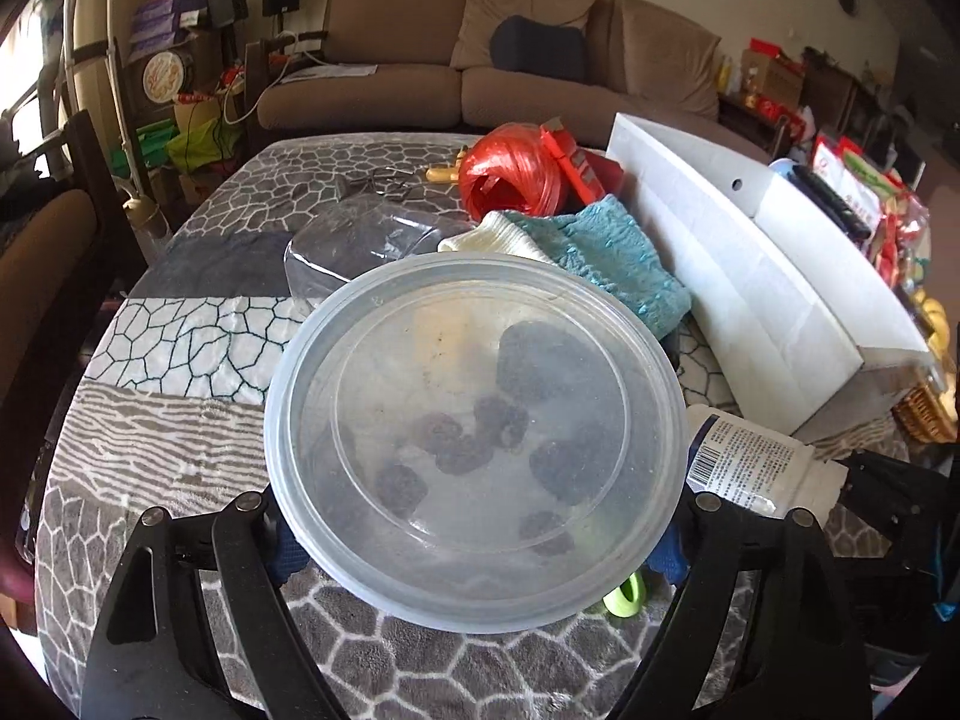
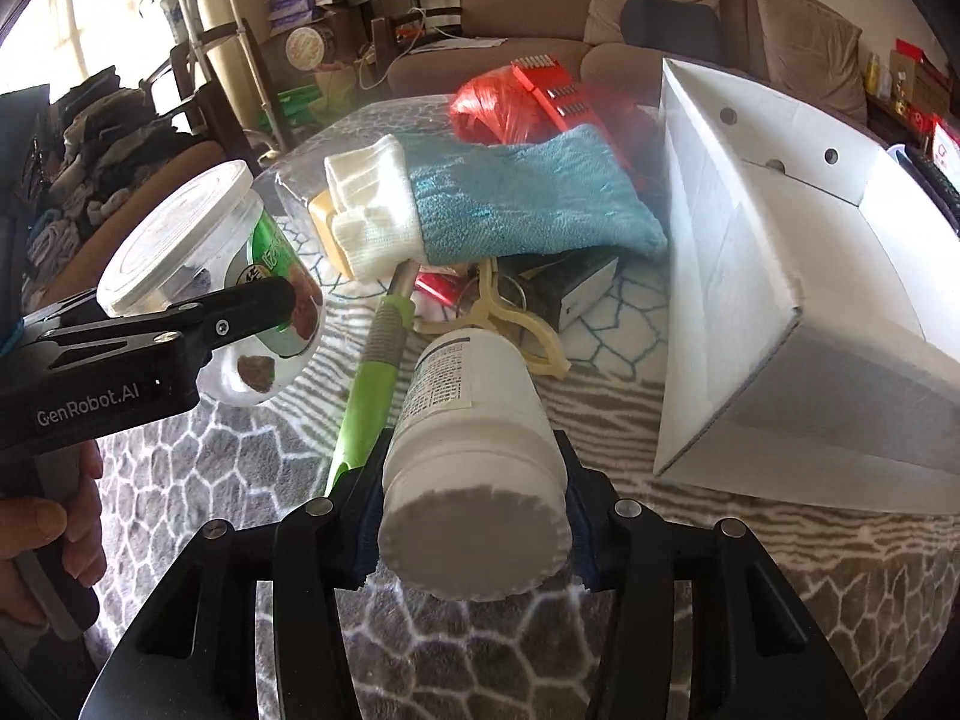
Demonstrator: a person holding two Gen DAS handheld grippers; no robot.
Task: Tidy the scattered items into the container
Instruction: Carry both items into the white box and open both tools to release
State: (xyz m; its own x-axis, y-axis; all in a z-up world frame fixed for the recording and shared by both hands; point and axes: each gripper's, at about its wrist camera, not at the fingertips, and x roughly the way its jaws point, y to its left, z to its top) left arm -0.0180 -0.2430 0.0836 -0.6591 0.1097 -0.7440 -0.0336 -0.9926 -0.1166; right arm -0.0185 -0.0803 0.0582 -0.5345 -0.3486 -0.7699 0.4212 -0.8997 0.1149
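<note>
1. The left tool point(image 1: 477, 531) is clamped around a clear lidded jar point(image 1: 474, 444) with dark pieces inside; in the right wrist view its one visible pad presses the label side point(image 2: 282, 294) rather than the lid. The jar's wall is smooth and wide, so it may slide or twist in the grip if the wrist tips further.
2. The right tool point(image 2: 474, 531) is gripping a white bottle point(image 2: 474, 468) near its ribbed cap, the body sticking out forward. The hold is at one end, so the bottle could pivot downward and knock the green-handled utensil point(image 2: 366, 396) beneath it.
3. The white box point(image 2: 780, 312), which I take for the container, stands along the right edge of the counter point(image 2: 720, 570), tilted, its opening only partly towards the tools; a drop against its sloping wall could bounce the item back onto the counter or tip the box.
4. Both tools work near each other; carried to the box together, they may collide.
5. Count: one jar; one bottle; one white box; one blue-and-white sock point(image 2: 480, 204) lying on top of the pile at mid-counter; one red twine ball point(image 1: 507, 174) near the far edge; one red comb-like piece point(image 2: 552, 90); one cream peeler point(image 2: 516, 318); one dark small box point(image 2: 570, 294).
</note>
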